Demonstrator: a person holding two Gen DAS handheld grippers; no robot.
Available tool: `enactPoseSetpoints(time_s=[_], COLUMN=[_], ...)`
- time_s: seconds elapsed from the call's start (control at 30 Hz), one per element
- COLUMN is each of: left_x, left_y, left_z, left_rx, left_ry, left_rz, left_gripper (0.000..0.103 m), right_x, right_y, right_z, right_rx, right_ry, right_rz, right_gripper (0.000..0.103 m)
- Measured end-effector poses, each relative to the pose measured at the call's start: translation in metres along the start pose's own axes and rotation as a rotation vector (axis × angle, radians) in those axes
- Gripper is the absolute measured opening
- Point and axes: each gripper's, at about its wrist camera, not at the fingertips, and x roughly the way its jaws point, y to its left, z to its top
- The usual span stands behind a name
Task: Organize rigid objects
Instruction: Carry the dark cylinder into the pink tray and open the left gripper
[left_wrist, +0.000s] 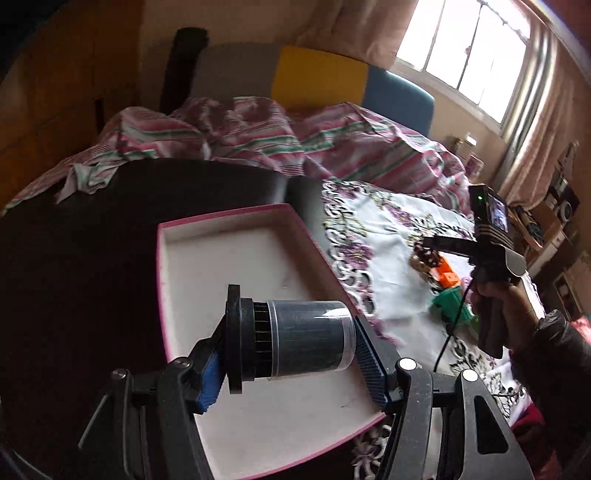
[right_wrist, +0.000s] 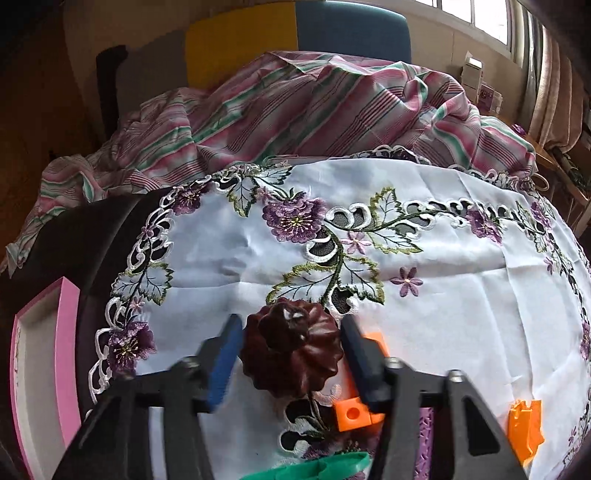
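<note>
My left gripper (left_wrist: 291, 332) is shut on a dark cylinder (left_wrist: 310, 336) with a black flanged cap, gripped end to end and lying sideways. It hangs over the white tray with a pink rim (left_wrist: 221, 216). In the right wrist view my right gripper (right_wrist: 291, 343) has its pads against both sides of a dark brown ridged ornament (right_wrist: 295, 354) on the embroidered white cloth (right_wrist: 443, 314). The left wrist view shows the same right gripper (left_wrist: 428, 251), held by a hand (left_wrist: 495, 299), down at the brown ornament (left_wrist: 424, 256).
Orange blocks (right_wrist: 352, 413) (right_wrist: 524, 430), a green piece (right_wrist: 317, 469) and a purple item (right_wrist: 424, 443) lie near my right gripper. The tray's edge (right_wrist: 66, 332) lies left of the cloth. A striped blanket (left_wrist: 258, 133) is heaped behind the dark surface (left_wrist: 92, 240).
</note>
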Motion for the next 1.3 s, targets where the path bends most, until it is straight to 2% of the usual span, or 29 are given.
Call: enactPoseSetpoints(time_s=[0.17, 0.33, 0.47, 0.83, 1.03, 1.1, 1.3], left_x=[0.007, 0.027, 0.044, 0.114, 0.148, 0.153, 0.130], left_y=[0.027, 0.049, 0.060, 0.072, 0.074, 0.075, 0.068], left_z=[0.002, 0.015, 0.032, 0.077, 0.083, 0.080, 0.066], left_rx=[-0.056, -0.126, -0.154, -0.125, -0.089, -0.089, -0.076], left_ry=[0.003, 0.025, 0.033, 0.063, 0.082, 0.087, 0.044], left_rz=[0.040, 0.031, 0.022, 0.179, 0.287, 0.323, 0.310], left_gripper=[0.063, 0.063, 0.063, 0.063, 0.064, 0.065, 0.073], right_x=[-0.028, -0.065, -0.075, -0.067, -0.066, -0.065, -0.064], right_y=[0.020, 0.042, 0.050, 0.053, 0.053, 0.053, 0.057], right_z=[-0.010, -0.045, -0.067, -0.078, -0.077, -0.078, -0.080], right_rx=[-0.096, -0.232, -0.299, -0.336, -0.331, -0.332, -0.352], right_ry=[-0.018, -0.025, -0.021, -0.017, -0.018, -0.015, -0.011], right_rz=[0.048, 0.134, 0.158, 0.176, 0.183, 0.186, 0.185], right_gripper=[0.022, 0.022, 0.022, 0.022, 0.022, 0.022, 0.022])
